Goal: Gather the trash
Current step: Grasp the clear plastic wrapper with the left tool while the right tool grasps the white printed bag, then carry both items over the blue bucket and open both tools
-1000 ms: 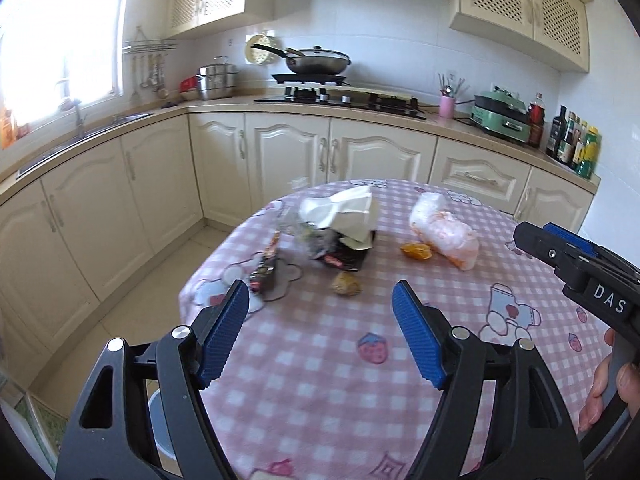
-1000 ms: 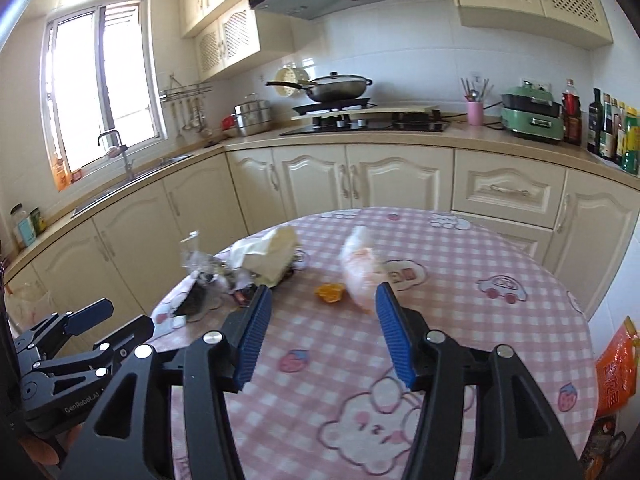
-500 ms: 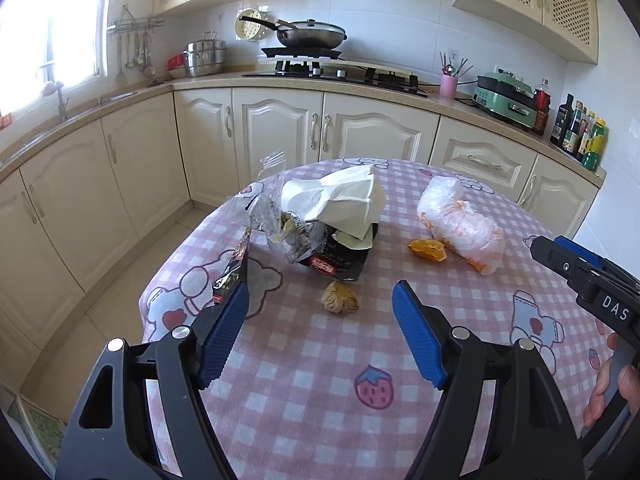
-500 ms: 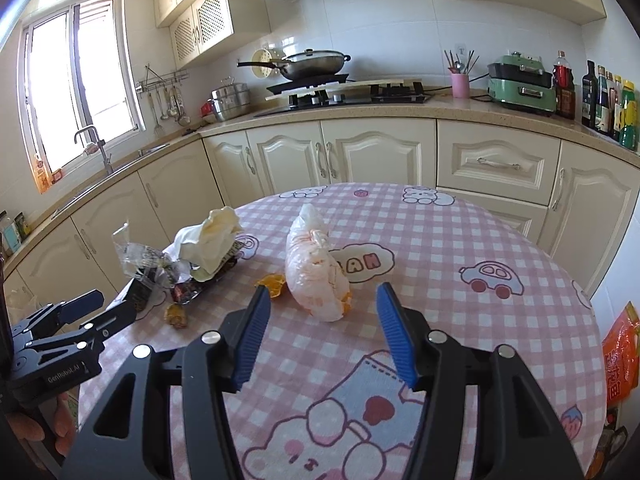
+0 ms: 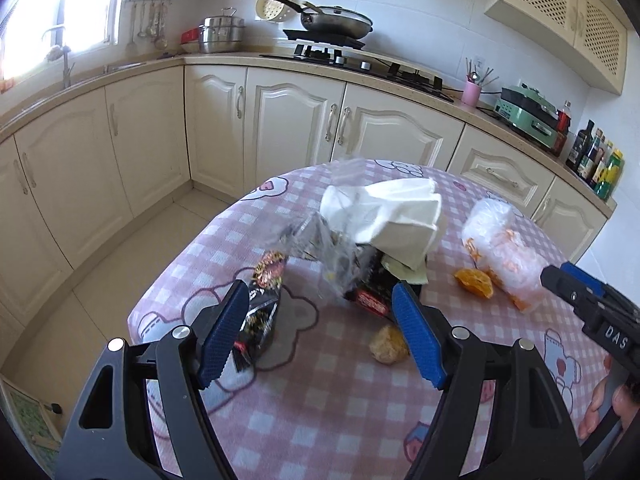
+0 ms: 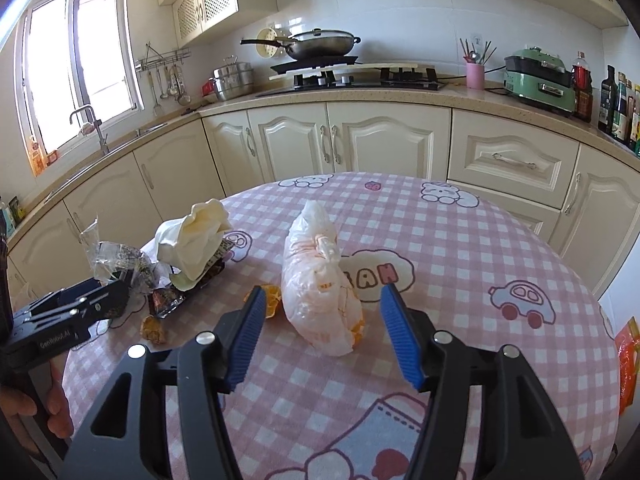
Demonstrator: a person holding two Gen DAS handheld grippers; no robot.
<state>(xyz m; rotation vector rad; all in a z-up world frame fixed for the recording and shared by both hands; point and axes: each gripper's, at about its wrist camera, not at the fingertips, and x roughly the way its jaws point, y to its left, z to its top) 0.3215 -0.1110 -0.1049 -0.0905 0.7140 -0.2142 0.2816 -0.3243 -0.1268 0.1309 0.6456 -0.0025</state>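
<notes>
Trash lies on a round table with a pink checked cloth (image 5: 340, 420). A white crumpled paper (image 5: 392, 216) tops a pile of clear and black wrappers (image 5: 352, 276). A black snack packet (image 5: 264, 304) lies by my left finger. A small tan lump (image 5: 386, 346) and an orange peel (image 5: 474, 282) lie nearby. A tied translucent bag (image 6: 320, 276) with orange contents lies between my right gripper's open fingers. My left gripper (image 5: 320, 332) is open and empty just short of the wrapper pile. My right gripper (image 6: 324, 332) is open and empty.
Cream kitchen cabinets (image 6: 360, 140) and a counter with a stove and wok (image 6: 320, 40) ring the table. A sink (image 6: 92, 120) sits under the window. Bottles (image 6: 616, 100) stand at the right. An orange bag (image 6: 626, 364) lies beyond the table's right edge.
Both grippers have moved forward over the table towards the trash. The wrapper pile and the tied bag now sit much nearer the fingers. Both stay open.
</notes>
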